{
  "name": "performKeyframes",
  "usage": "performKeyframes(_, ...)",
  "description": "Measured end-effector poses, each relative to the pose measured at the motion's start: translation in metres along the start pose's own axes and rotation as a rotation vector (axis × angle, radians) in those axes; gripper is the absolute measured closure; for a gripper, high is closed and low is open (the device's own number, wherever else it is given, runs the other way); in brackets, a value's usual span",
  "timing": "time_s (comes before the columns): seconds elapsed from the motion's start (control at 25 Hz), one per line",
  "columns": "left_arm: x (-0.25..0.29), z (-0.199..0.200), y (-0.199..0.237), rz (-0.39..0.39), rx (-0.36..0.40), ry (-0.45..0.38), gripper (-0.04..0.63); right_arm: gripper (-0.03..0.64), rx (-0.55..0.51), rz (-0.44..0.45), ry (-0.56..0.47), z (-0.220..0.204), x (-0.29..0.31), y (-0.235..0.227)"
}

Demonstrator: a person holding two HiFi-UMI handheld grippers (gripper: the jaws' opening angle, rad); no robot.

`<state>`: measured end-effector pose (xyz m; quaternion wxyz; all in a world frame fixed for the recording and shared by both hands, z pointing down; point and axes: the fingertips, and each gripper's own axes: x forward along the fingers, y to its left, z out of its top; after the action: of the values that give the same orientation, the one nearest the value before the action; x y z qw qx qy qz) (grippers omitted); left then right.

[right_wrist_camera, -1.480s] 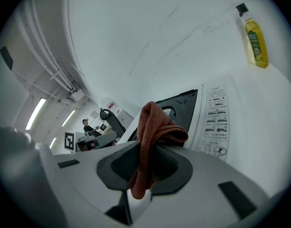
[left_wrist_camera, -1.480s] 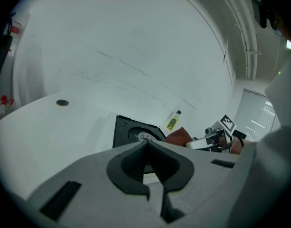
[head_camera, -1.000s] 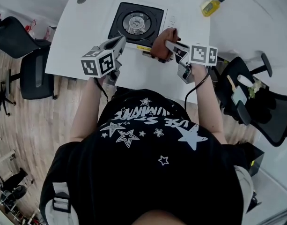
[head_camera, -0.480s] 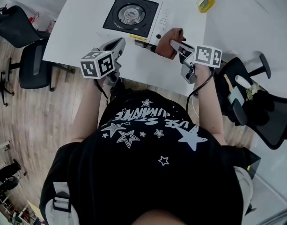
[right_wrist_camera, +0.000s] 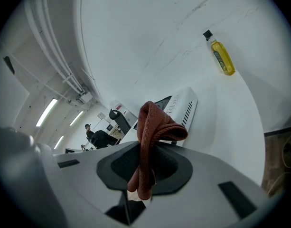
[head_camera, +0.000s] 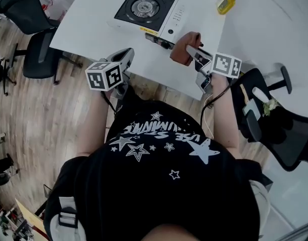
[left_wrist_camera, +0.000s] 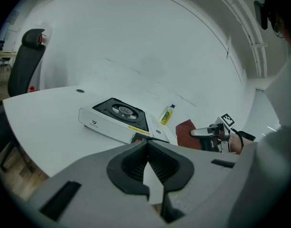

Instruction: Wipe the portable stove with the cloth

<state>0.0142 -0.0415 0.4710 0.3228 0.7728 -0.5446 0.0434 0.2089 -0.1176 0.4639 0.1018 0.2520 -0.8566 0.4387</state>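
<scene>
At the far left we see a black office chair [head_camera: 30, 14] on the wood floor [head_camera: 38, 134], beside the white table [head_camera: 88, 31]. The left claw [head_camera: 128, 51] hangs over the table's near edge, short of the stove. In the left gripper view its jaws meet at the tips, with nothing between them.

The portable stove [head_camera: 146, 11] sits on the table further in, with its round burner [head_camera: 142, 6] in the dark top plate and a white control panel [head_camera: 175, 19] on its right side. It is well apart from the left claw.

To the right, the right claw [head_camera: 190, 48] is clamped on the reddish-brown cloth [head_camera: 185, 48]. The right gripper view shows the cloth pinched between the jaws in a folded bunch, a loop sticking out past the tips and a tail hanging down behind. In the head view the cloth lies just beside the stove's near right corner; we cannot tell whether it touches it.

Further right and further back, a small yellow bottle [head_camera: 226, 4] with a dark cap lies on its side on the table, well apart from the stove. At the far right another black chair [head_camera: 282, 127] stands off the table's edge.
</scene>
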Motion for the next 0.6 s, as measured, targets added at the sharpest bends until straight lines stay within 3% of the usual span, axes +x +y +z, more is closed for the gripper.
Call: performKeyframes(0.6,-0.056,-0.01,-0.001,0.081,-0.024,-0.064,0.588,0.553,-0.065,0.126,0.083,-0.023,0.031,0.05)
